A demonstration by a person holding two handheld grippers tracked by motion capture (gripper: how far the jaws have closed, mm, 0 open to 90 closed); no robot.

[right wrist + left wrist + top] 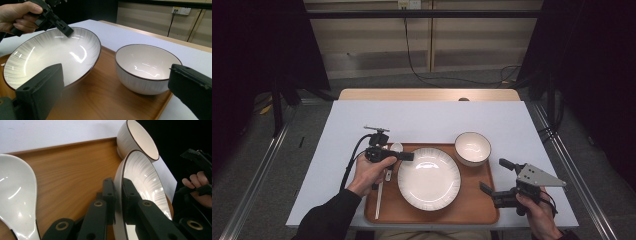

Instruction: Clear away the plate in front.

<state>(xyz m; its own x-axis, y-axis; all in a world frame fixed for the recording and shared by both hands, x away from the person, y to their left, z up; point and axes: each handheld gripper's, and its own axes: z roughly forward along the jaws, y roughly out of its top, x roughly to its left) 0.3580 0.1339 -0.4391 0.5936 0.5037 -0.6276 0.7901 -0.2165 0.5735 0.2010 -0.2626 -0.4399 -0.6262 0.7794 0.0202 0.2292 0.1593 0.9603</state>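
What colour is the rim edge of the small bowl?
Dark brown, a thin line around the white bowl; the right gripper view shows it best.

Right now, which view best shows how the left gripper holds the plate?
The left gripper view: the left gripper has one jaw on each side of the plate rim. The high view shows it at the plate's left edge; the right gripper view shows a jaw over the far rim.

The left hand (371,172) covers part of the white spoon (388,170) beside the big plate (429,178). In the left gripper view the spoon (15,197) is cut off at the bottom edge
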